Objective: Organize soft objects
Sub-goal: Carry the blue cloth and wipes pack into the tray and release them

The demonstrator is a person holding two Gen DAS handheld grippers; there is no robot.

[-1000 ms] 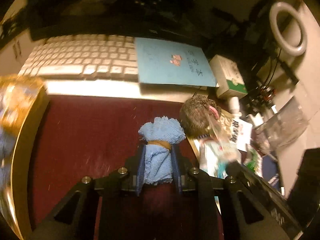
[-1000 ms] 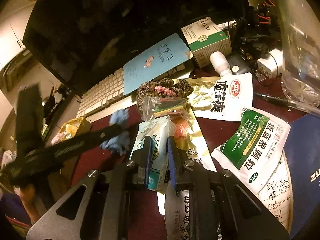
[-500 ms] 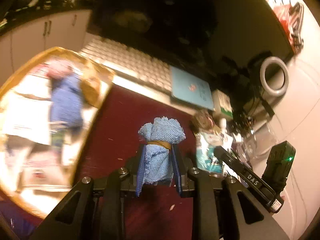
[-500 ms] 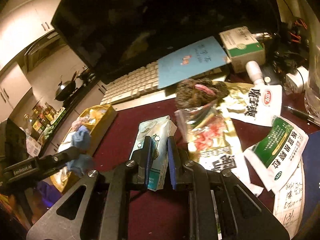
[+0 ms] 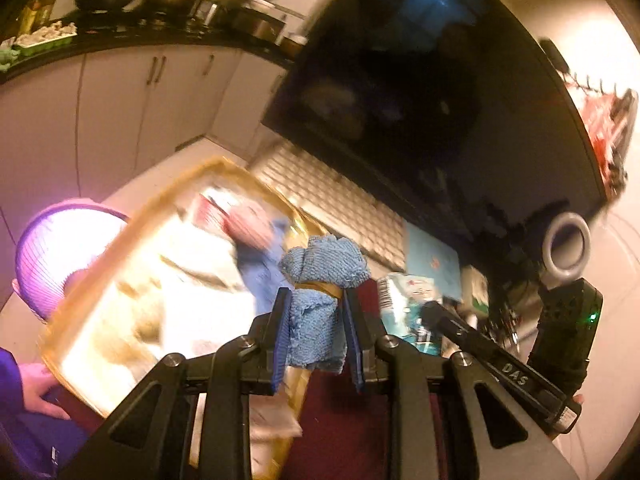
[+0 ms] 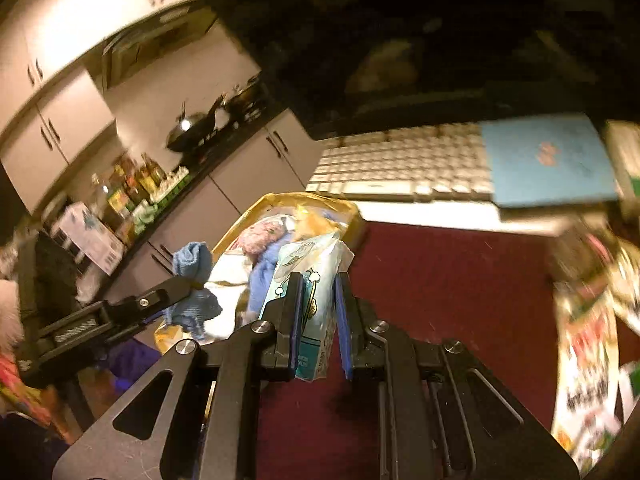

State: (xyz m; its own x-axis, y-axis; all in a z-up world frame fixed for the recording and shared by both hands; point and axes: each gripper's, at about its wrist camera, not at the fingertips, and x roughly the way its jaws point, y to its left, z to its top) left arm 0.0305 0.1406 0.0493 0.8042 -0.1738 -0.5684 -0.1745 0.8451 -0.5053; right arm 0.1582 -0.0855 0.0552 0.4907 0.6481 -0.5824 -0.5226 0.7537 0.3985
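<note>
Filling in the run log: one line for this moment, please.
left gripper: shut on blue cloth | right gripper: shut on tissue pack | both near gold tray

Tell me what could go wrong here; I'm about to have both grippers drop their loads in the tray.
The left gripper pinches the blue cloth only by its lower half, so it may slip out early. The gold tray already holds a heap, so the cloth or the tissue pack in the right gripper might roll off. Both grippers converge there and could bump.

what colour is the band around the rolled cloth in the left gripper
Tan-brown, around the blue cloth; clearest in the left wrist view.
</note>
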